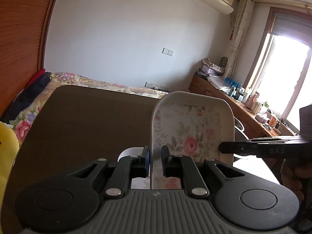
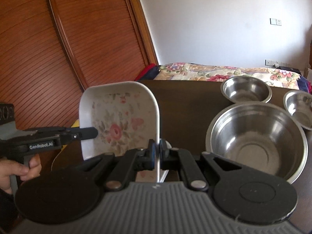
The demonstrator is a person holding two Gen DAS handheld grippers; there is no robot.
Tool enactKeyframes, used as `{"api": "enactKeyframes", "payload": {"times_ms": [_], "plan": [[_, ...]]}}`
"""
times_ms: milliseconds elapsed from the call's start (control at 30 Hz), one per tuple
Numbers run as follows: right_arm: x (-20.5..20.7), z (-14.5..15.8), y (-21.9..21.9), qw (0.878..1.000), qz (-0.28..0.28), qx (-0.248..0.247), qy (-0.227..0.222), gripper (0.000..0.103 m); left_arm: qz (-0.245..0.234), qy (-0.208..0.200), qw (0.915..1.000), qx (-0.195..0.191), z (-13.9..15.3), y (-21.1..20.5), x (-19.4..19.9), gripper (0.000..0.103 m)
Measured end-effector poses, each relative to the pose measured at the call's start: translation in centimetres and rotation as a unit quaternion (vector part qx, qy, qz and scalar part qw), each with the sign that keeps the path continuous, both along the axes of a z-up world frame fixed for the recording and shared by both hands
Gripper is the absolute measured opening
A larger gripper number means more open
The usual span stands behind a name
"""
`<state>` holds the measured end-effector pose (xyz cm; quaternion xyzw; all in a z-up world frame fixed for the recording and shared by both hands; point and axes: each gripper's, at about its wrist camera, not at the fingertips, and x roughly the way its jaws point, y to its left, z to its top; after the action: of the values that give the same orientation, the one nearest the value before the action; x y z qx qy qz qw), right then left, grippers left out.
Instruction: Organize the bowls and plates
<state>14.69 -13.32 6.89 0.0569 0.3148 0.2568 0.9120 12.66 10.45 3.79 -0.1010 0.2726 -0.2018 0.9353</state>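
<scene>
A square white plate (image 1: 191, 120) with a pink rose print is held tilted up on edge above the dark brown table (image 1: 87, 117). My left gripper (image 1: 156, 152) is shut on the plate's left rim. From the right, my right gripper (image 1: 221, 147) clamps the opposite rim. In the right wrist view the same plate (image 2: 117, 113) has its thin right rim pinched in my right gripper (image 2: 157, 148), and my left gripper (image 2: 95, 133) bites its left edge, with a hand behind it. Three steel bowls stand on the table: a large one (image 2: 257, 142), a medium one (image 2: 246, 89) and a small one (image 2: 300, 107).
A pale curved rim (image 1: 127, 152) shows just below the plate; what it belongs to I cannot tell. A bed with a floral cover (image 2: 224, 72) lies beyond the table's far edge, with wooden wardrobe doors (image 2: 68, 48) beside it. Something yellow (image 1: 5, 146) sits off the table's left side.
</scene>
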Motion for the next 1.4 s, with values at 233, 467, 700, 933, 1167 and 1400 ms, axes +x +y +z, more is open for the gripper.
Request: {"api": "enactKeyframes", "payload": {"times_ms": [233,467,700,933,1167,1400], "plan": [[-0.5,-1.3,0.3,1.000,0.007,0.011,0.011,0.007,0.006,-0.005,0.9999,0.009,-0.1,0.2,-0.8,0.042],[-0.8,-2.1,0.4,1.000,0.010,0.014,0.020,0.007,0.013,0.004,0.9999,0.010,-0.7,0.0,-0.3,0.042],[-0.7,-2.6,0.6,1.000,0.008,0.014,0.026,0.007,0.017,0.016,0.9997,0.001,-1.7,0.0,0.0,0.042],[-0.6,-2.7,1.1,1.000,0.006,0.009,0.025,0.007,0.024,0.020,0.9995,-0.004,-2.1,0.1,0.5,0.042],[-0.8,-3.3,1.9,1.000,0.006,-0.006,0.014,0.009,0.034,0.023,0.9990,-0.018,-3.2,0.2,1.1,0.042],[-1.0,-4.1,2.0,1.000,0.000,-0.021,-0.010,0.010,0.040,0.023,0.9988,-0.019,-4.0,0.0,1.0,0.042]]}}
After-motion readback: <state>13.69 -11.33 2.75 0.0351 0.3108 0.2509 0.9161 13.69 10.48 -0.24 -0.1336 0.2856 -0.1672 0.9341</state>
